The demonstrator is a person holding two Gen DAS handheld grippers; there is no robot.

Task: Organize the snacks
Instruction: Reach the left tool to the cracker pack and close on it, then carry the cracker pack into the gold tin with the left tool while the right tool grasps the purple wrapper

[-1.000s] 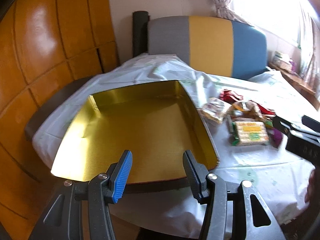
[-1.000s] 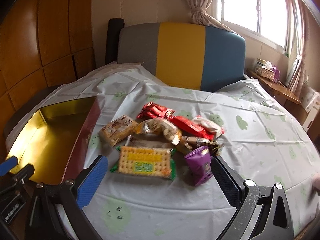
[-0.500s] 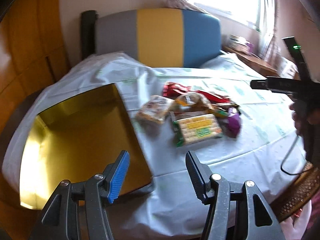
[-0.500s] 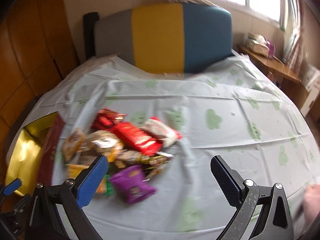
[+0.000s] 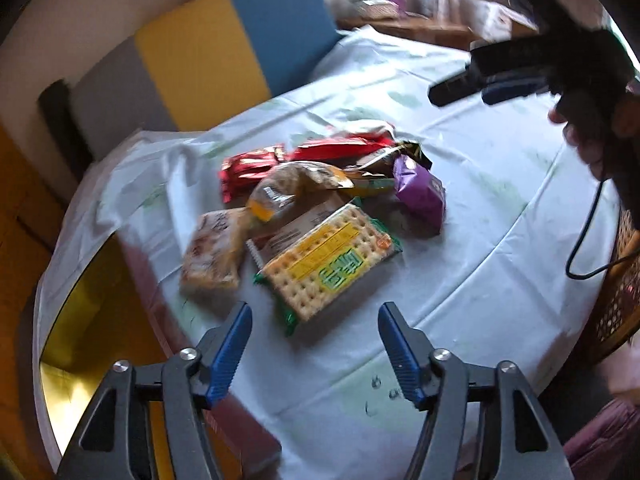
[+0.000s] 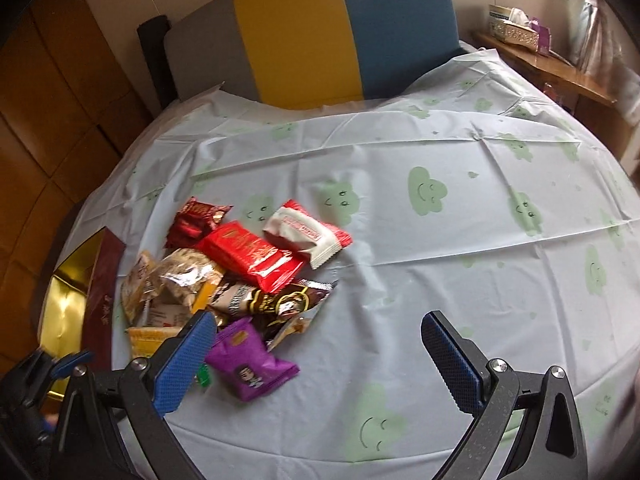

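A pile of snack packets lies on the table. In the left wrist view a cracker pack (image 5: 332, 264) lies nearest, with a brown biscuit packet (image 5: 212, 252), a purple packet (image 5: 420, 194) and red packets (image 5: 252, 168) around it. My left gripper (image 5: 314, 336) is open and empty just in front of the cracker pack. In the right wrist view my right gripper (image 6: 316, 344) is open and empty, above the table to the right of the pile, next to the purple packet (image 6: 250, 364), a red packet (image 6: 252, 256) and a white packet (image 6: 304, 236). The gold-lined box (image 5: 96, 320) stands at the left.
The round table carries a pale cloth with green clouds (image 6: 440, 220). A grey, yellow and blue chair back (image 6: 312, 32) stands behind it. Wooden panels (image 6: 48, 100) are at the left, a shelf with a tissue box (image 6: 516, 28) at the right. The right gripper shows in the left wrist view (image 5: 504, 76).
My left gripper has swung right from the gold box to face the snack pile. My right gripper has moved right, so the pile now sits at its left.
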